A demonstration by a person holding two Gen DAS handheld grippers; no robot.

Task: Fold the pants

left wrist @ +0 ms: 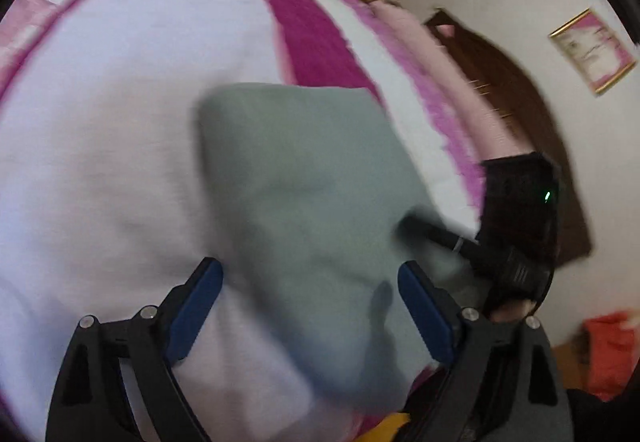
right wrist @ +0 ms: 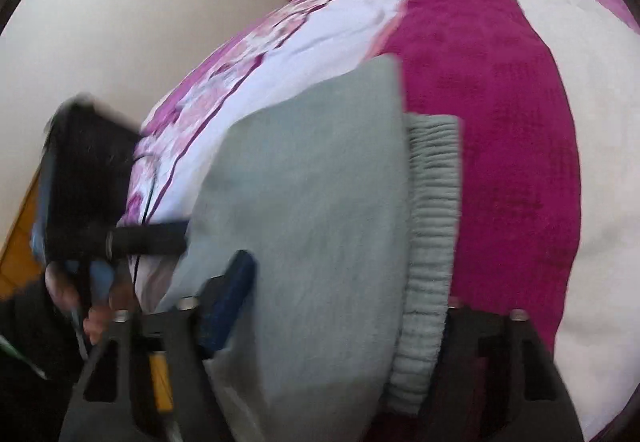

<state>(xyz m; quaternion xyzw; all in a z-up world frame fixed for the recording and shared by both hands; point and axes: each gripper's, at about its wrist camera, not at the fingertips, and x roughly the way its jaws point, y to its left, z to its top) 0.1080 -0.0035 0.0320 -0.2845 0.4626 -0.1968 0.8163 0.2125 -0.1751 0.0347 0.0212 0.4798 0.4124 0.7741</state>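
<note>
The grey-green pants (left wrist: 304,182) lie folded into a block on the bed. My left gripper (left wrist: 310,274) hangs over their near end, open wide, with its blue pads (left wrist: 196,306) clear of the cloth. In the right wrist view the pants (right wrist: 312,210) fill the space between the fingers of my right gripper (right wrist: 348,274). One blue pad (right wrist: 228,302) rests at their left edge. The other finger is hidden under the ribbed waistband (right wrist: 432,242), so a grip cannot be judged. The left wrist view shows the right gripper's finger (left wrist: 432,232) lying on the pants' right edge.
The bed cover (left wrist: 100,122) is white with a magenta band (right wrist: 500,122) and a pink floral border (right wrist: 224,82). A dark wooden headboard (left wrist: 520,102), a pink blanket (left wrist: 440,62) and a framed picture (left wrist: 592,50) are at the right. An orange-red thing (left wrist: 612,354) lies low beside the bed.
</note>
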